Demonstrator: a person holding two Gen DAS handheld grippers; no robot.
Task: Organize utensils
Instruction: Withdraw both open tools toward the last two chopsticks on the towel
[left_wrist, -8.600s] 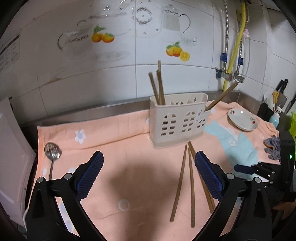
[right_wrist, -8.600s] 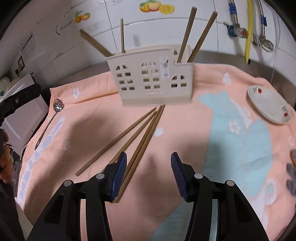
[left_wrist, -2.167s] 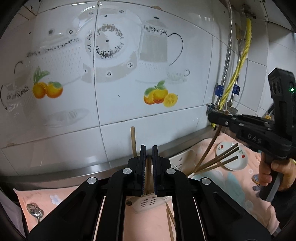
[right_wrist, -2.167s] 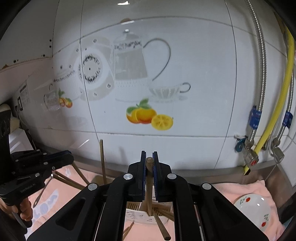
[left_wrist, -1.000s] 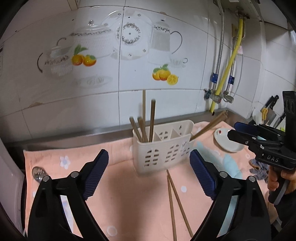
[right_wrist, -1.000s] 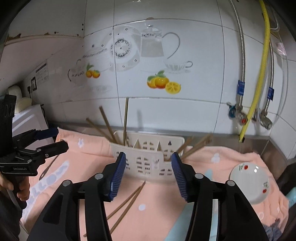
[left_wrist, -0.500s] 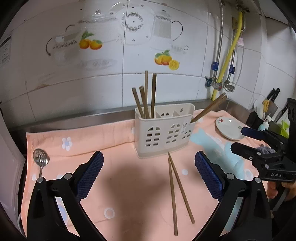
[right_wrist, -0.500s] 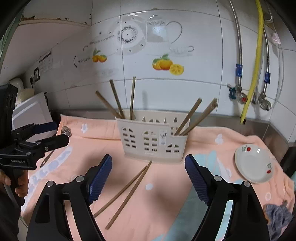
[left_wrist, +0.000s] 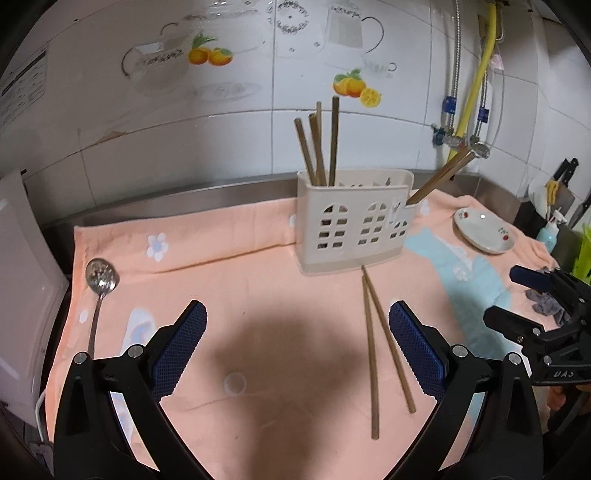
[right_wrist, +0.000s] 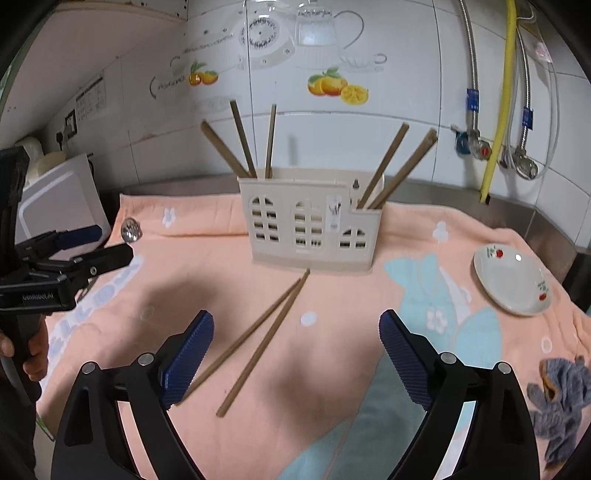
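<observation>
**Wooden chopsticks half sorted**

Five chopsticks (right_wrist: 243, 142) stand in the holder (right_wrist: 314, 221); two more (left_wrist: 380, 343) lie loose on the towel-covered desk (left_wrist: 258, 280), a spoon (left_wrist: 100, 280) apart. Left gripper (left_wrist: 295, 347) fingers spread empty; right gripper (right_wrist: 295, 354) fingers opening, holding nothing.

A cream plastic utensil holder with window-shaped cut-outs (left_wrist: 352, 230) is stood upright on the peach towel. Brown wooden chopsticks (left_wrist: 319, 142) are leaned in its left compartment, and two more (right_wrist: 397, 168) in its right. Two loose wooden chopsticks (right_wrist: 258, 341) are laid before it, tips converging at its base. A perforated metal spoon (left_wrist: 99, 291) is laid far left.
</observation>
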